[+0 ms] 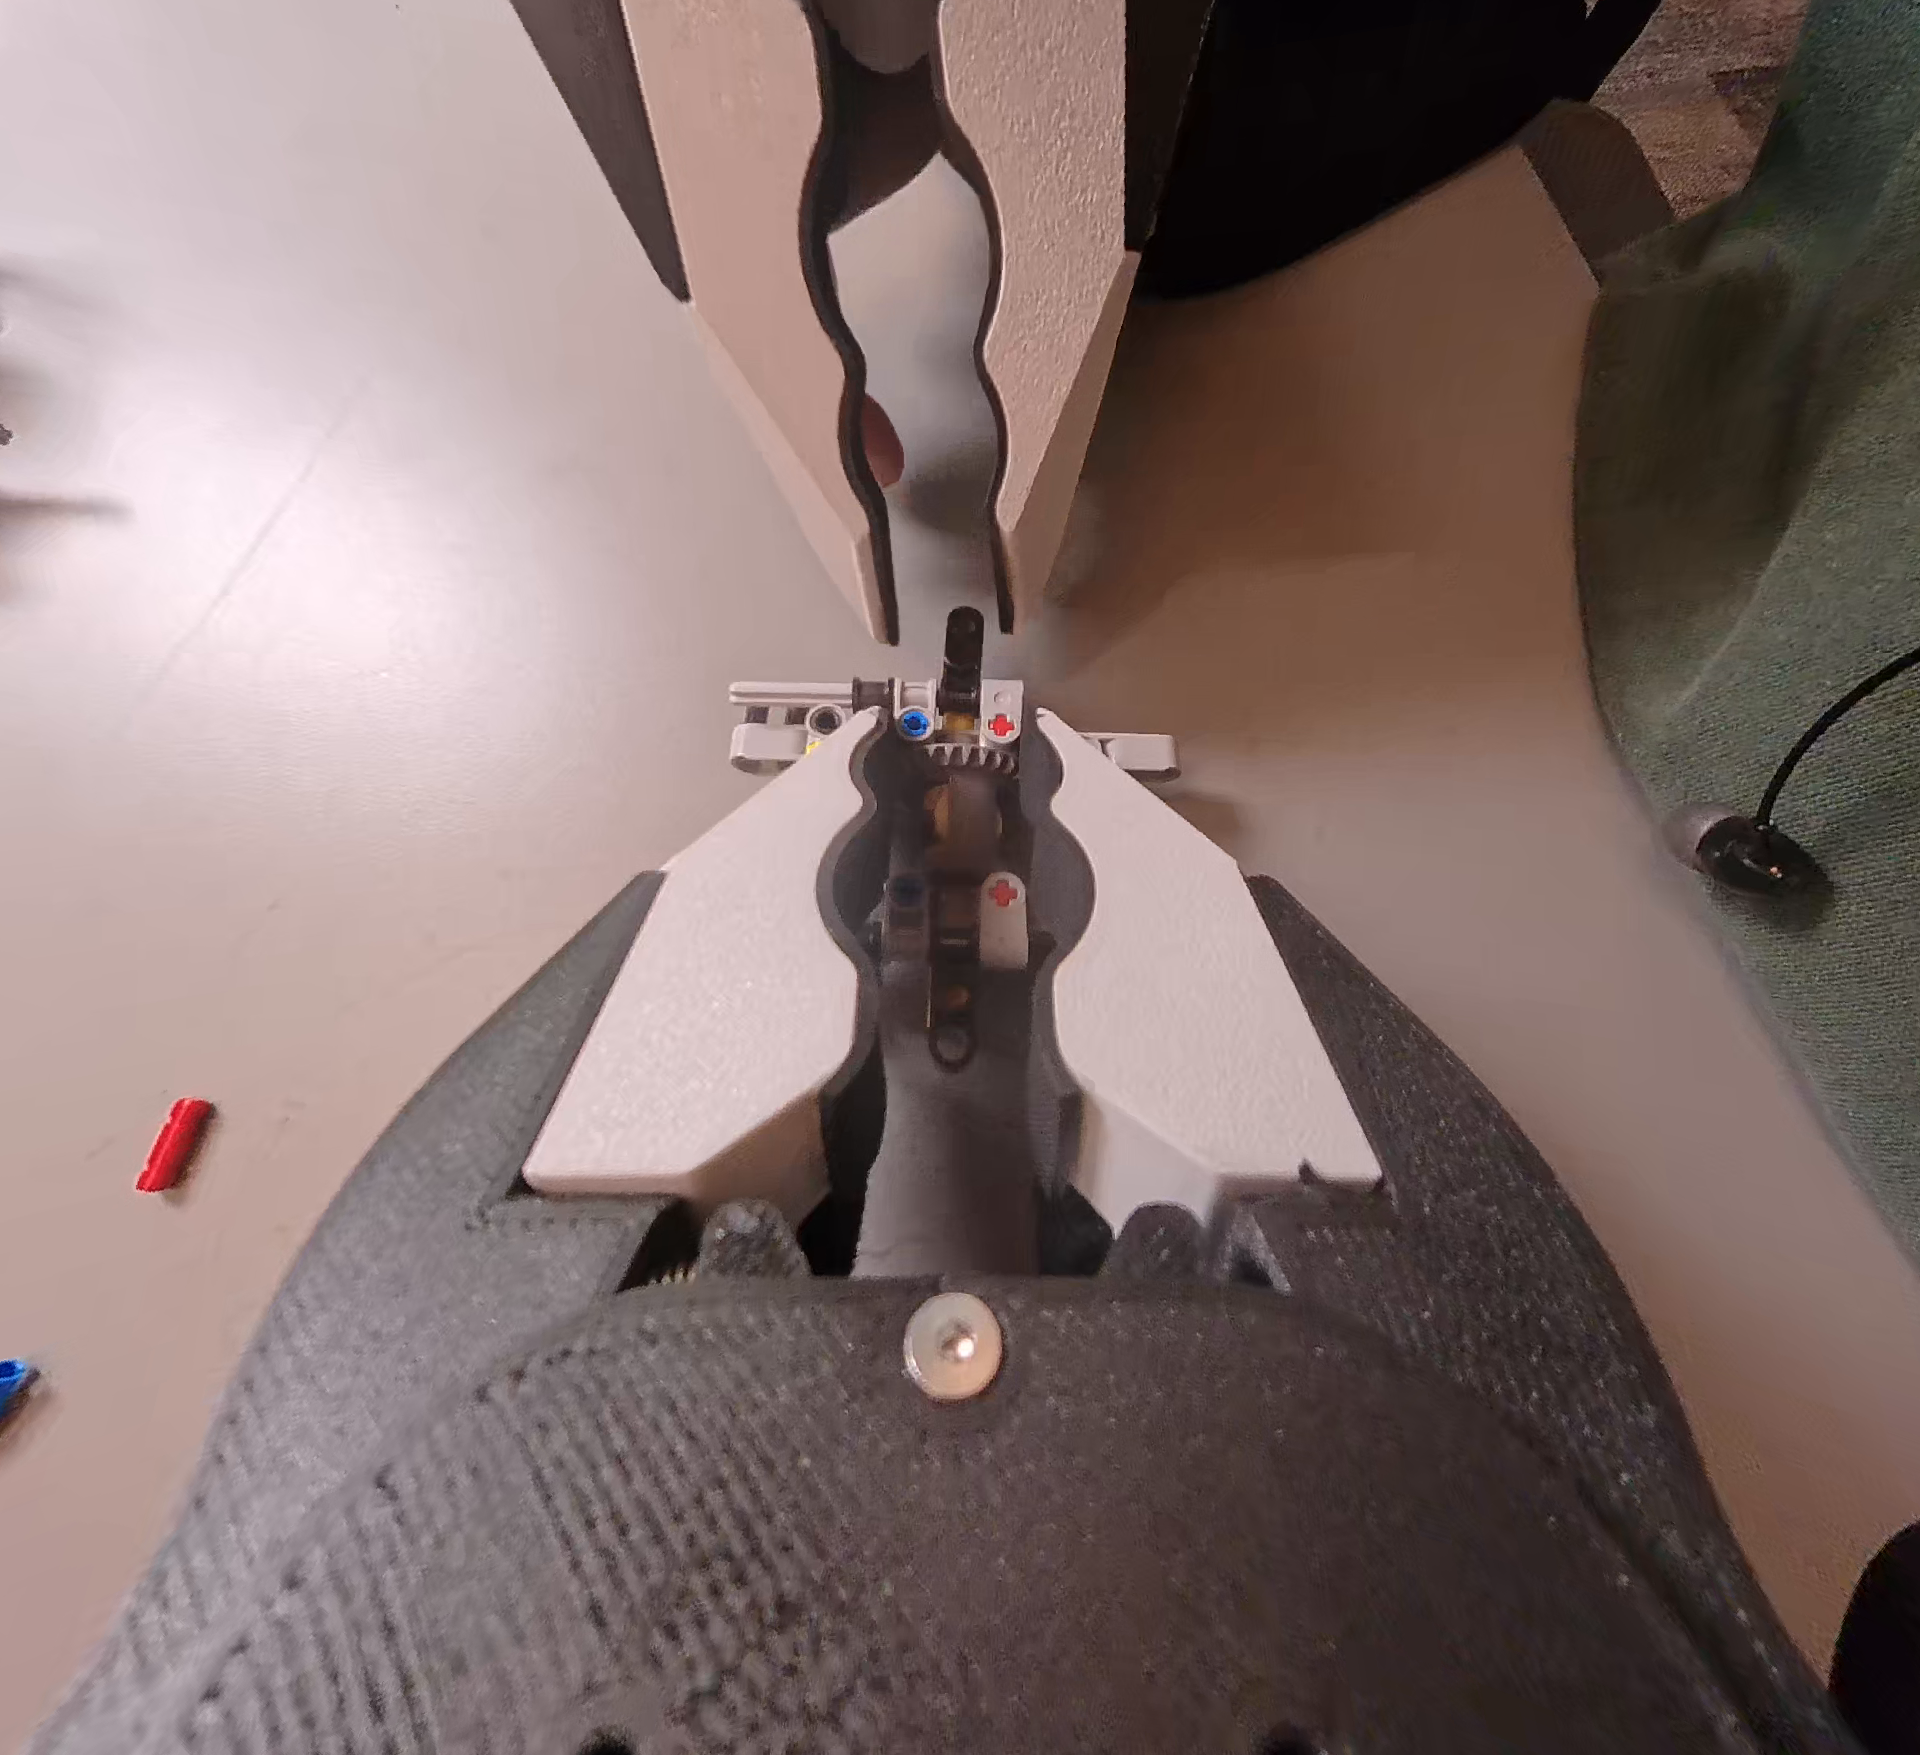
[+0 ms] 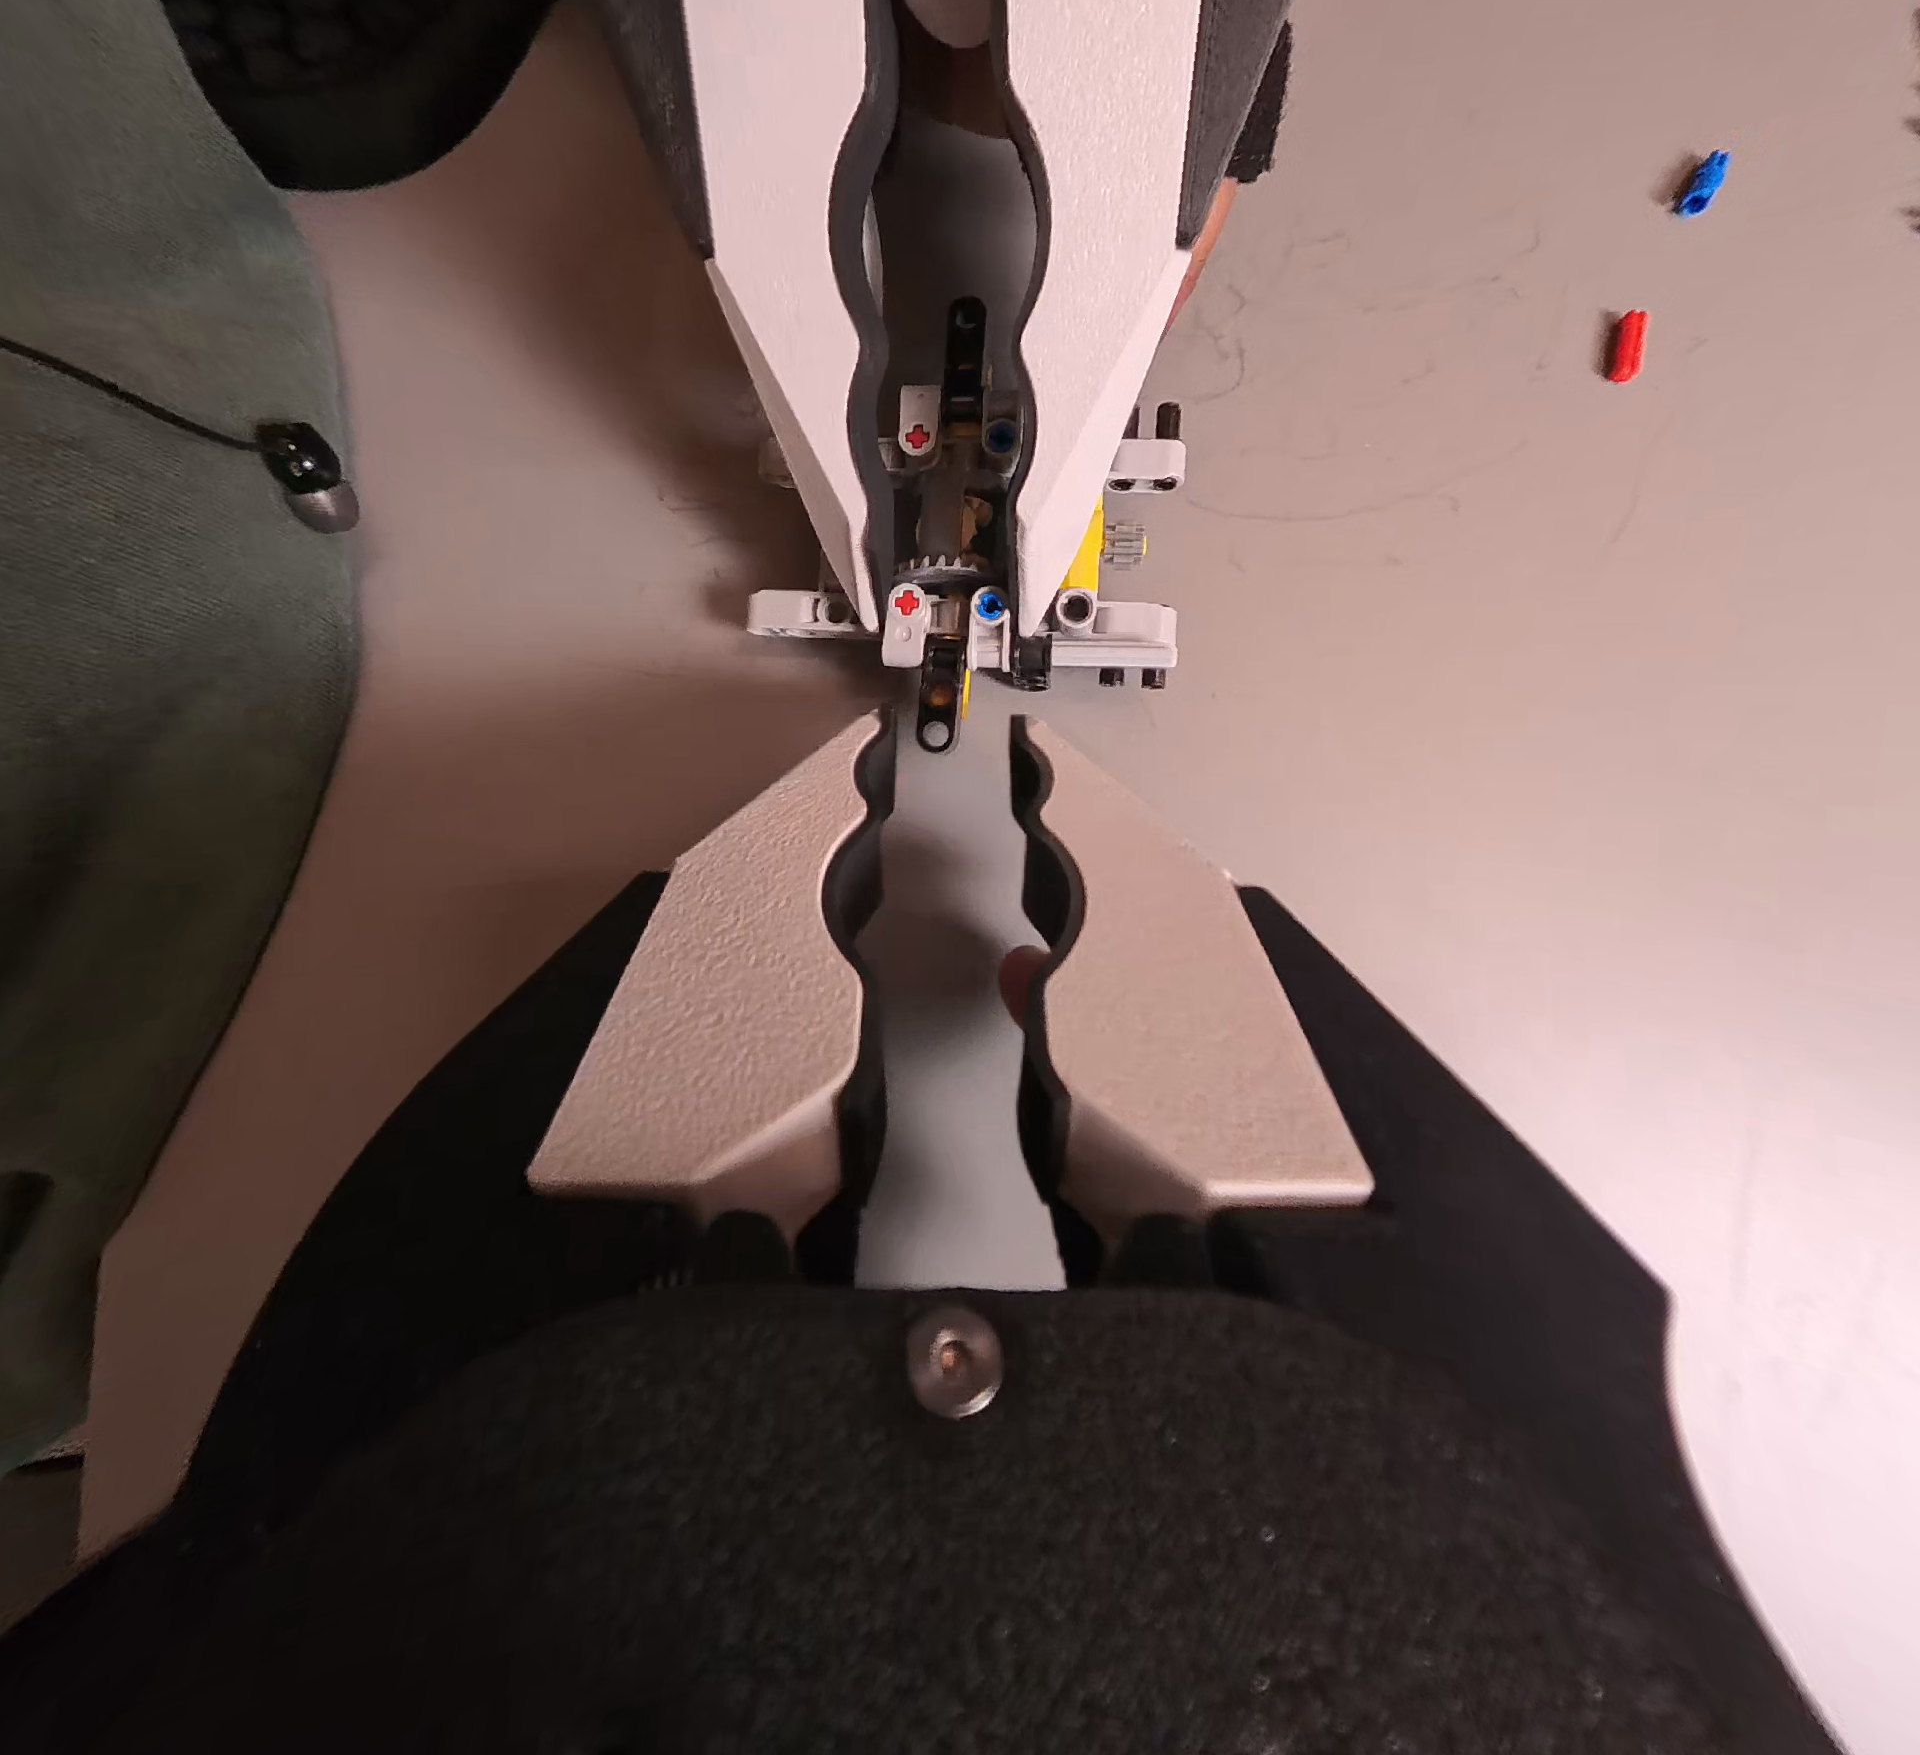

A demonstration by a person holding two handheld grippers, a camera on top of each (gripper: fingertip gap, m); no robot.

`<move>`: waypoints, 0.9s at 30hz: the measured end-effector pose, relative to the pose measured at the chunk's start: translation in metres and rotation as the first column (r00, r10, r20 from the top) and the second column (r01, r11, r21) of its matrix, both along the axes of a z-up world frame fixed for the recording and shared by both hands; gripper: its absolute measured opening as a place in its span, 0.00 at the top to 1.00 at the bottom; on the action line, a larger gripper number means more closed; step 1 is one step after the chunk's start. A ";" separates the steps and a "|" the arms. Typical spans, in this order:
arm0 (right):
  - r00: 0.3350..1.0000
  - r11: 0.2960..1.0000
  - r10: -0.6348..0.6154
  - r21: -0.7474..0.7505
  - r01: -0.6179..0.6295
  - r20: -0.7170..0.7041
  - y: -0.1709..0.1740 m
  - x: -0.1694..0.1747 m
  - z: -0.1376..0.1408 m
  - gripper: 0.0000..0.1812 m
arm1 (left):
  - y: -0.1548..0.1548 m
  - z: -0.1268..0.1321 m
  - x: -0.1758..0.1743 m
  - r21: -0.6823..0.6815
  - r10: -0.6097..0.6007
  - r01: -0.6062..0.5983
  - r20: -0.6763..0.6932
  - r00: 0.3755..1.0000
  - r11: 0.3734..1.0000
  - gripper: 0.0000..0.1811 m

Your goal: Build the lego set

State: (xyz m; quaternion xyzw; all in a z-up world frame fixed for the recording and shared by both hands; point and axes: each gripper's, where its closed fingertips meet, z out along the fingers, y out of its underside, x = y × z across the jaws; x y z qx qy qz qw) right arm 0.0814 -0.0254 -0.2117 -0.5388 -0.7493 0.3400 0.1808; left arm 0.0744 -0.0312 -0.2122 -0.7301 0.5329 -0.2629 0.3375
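A: What is the left claw (image 1: 951,718) doing?

B: It is pinching the lego model (image 1: 956,713) by its middle, its two fingers pressing on either side of the gear section. I'm guessing it is acting as a vice, keeping the model steady on the table (image 1: 312,355) so the other hand can work on it.

A: And the right claw (image 2: 951,723)?

B: It is standing slightly spread and carrying nothing. Its tips are sitting just short of the model's near end, on either side of the small black lever (image 2: 940,697) sticking out toward it. The lever is lying between the tips without being touched, as far as I can tell.

A: So the model is lying between the two claws?

B: Yes, the claws are facing each other with the grey cross beam (image 2: 1101,640) running left to right between them.

A: Anything farther out?

B: In the right wrist view, loose parts are lying well apart on the far right: a red pin (image 2: 1626,344) and blue pins (image 2: 1702,183). A green cloth (image 2: 156,562) is covering the left edge.
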 end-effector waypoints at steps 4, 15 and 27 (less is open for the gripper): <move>0.996 0.999 -0.039 0.000 0.039 -0.082 0.012 0.006 0.010 0.85 | 0.000 0.000 0.000 0.002 0.001 -0.001 0.005 1.000 1.000 0.88; 0.981 0.998 -0.035 0.035 0.043 -0.192 0.002 -0.004 0.014 0.75 | 0.000 0.000 0.000 0.013 0.003 -0.003 0.017 1.000 1.000 0.88; 0.983 0.996 -0.079 0.016 0.083 -0.165 0.006 -0.024 -0.002 0.66 | 0.000 0.001 -0.001 0.026 0.001 -0.002 0.038 0.999 1.000 0.88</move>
